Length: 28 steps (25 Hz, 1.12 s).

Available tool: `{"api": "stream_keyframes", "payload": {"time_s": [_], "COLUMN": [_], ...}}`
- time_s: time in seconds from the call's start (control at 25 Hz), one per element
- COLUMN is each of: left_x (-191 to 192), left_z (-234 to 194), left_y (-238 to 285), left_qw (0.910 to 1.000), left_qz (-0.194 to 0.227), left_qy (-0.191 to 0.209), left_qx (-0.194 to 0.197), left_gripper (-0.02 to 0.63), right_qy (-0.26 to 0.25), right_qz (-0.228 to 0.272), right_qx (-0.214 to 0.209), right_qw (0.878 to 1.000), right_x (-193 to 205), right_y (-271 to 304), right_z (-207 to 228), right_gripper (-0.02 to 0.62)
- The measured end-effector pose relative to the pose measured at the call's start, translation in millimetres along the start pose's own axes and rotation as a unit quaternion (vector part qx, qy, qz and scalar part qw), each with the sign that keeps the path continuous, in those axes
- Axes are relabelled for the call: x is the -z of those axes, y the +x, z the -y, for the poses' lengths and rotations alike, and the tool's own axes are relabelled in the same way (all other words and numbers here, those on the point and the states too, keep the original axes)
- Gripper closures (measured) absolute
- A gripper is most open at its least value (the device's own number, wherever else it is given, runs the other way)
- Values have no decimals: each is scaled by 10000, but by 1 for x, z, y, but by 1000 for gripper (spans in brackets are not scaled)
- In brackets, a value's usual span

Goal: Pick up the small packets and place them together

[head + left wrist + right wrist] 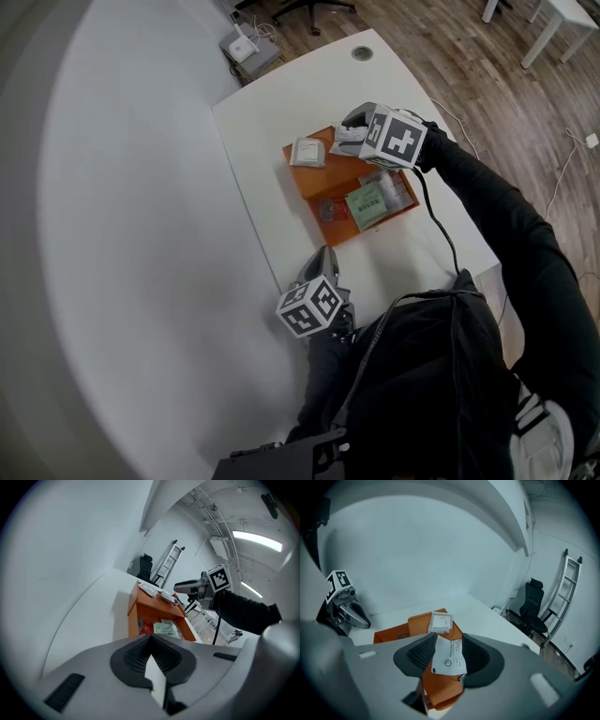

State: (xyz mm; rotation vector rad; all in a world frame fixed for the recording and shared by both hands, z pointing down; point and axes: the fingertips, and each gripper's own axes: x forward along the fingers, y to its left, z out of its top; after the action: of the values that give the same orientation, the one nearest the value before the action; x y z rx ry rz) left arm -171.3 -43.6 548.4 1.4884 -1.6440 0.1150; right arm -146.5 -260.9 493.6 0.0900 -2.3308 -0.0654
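Now, with the right hand-held gripper [446,644] wide around the white packet [449,656], lift clear without dragging it from its neighbour [440,622].

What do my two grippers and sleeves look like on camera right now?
The left gripper and right gripper are grey with dark ribbed pads. Each carries a cube of black-and-white square markers. A black cable runs from the right one along a black sleeve.
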Motion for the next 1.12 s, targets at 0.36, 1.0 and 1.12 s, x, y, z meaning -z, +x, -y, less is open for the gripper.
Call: {"api": "stream_keyframes", "payload": {"time_s": [0.36,1.0,1.12], "left_x": [-1,5,6], "left_z": [10,9,8], "left_y": [-2,-7,-9], "left_qw": [10000,10000,10000], "left_qz": [-8,41,59], "left_qy": [64,41,23], "left_qx": [61,46,26], "left_gripper": [607,607,607], "right_qy": [-156,-472,-504], "right_qz": [127,-1395,-1648], "right_qx": [-342,-1252,-1385], "right_qw": [9992,9811,9752], "right_x": [9,111,121], "right_y": [-31,10,18], "right_z": [-51,-122,-127], "right_gripper": [445,428,417]}}
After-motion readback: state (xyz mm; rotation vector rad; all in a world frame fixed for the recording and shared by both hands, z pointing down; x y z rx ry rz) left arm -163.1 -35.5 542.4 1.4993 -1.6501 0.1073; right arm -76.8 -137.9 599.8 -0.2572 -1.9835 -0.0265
